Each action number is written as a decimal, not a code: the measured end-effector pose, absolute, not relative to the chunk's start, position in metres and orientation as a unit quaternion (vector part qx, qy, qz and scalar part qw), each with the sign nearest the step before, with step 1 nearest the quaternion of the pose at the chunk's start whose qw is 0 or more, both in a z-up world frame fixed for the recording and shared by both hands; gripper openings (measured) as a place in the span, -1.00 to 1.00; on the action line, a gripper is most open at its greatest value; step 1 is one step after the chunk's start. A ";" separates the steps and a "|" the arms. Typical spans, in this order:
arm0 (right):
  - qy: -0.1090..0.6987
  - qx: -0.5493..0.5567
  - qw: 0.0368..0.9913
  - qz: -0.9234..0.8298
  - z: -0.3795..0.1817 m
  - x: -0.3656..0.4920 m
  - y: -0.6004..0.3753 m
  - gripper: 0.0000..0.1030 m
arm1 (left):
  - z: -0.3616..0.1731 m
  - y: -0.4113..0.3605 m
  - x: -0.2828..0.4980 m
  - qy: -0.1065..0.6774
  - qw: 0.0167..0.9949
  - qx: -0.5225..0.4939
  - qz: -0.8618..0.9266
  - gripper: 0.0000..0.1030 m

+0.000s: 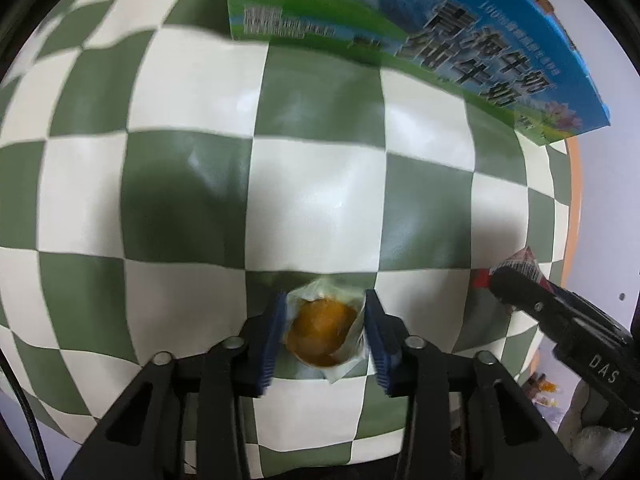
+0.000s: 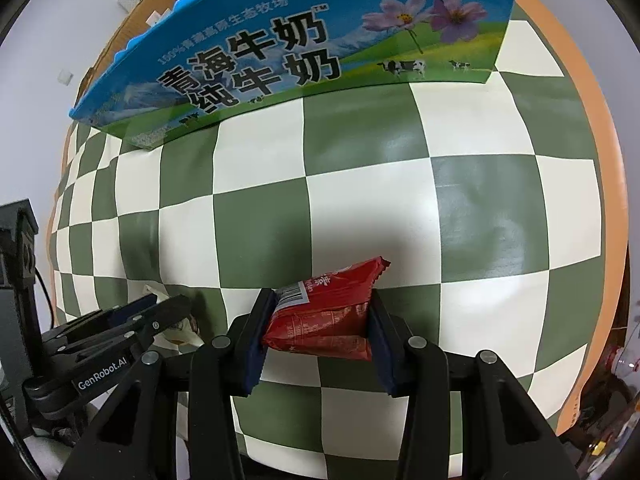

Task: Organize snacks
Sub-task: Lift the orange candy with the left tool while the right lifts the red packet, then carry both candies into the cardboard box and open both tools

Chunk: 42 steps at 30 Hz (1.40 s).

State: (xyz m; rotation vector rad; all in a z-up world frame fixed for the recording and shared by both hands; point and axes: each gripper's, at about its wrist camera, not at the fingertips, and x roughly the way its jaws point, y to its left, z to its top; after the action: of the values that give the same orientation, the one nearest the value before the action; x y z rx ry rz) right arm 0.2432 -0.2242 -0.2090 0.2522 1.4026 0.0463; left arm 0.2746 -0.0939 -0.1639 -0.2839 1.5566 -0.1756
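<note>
You've got a snack in each gripper, so you're at the carry step: both picked, neither stowed. Left gripper has its jaws pinching a clear packet with a round orange-yellow pastry inside, held low over the checkered counter. Right gripper has its jaws pinching a red snack pack by its sides, barcode end up, crimped end sticking forward. Hard to say if either packet is touching the cloth or just above it.

The milk carton box sits at the far side of the counter, well apart from both grippers, top edge cut open. Judging by the task, that's the bin for the snacks; its inside isn't visible from here.

Next move calls for lifting both packets high enough to clear the box wall, going forward, then letting go over the opening. The grippers are close side by side, so go one at a time or keep them apart. Clear packet is soft; don't squeeze harder.
</note>
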 end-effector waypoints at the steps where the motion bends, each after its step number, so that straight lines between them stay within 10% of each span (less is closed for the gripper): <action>1: 0.644 0.118 0.756 0.021 -0.211 0.242 -0.225 -0.09 | -0.172 -0.094 0.275 0.711 0.687 -0.128 -0.076 0.09; 21: 0.644 0.132 0.753 0.026 -0.211 0.231 -0.220 -0.09 | -0.164 -0.076 0.242 0.713 0.684 -0.139 -0.056 0.06; 42: 0.534 0.126 0.833 0.069 -0.048 0.335 -0.258 -0.09 | 0.035 -0.105 0.409 0.571 0.797 -0.121 -0.159 0.06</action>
State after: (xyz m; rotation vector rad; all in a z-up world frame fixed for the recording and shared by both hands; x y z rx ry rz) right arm 0.3354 -0.2584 -0.0483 0.2664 1.1321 0.1472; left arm 0.4090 -0.1046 0.0353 -0.2588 1.2252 -0.3409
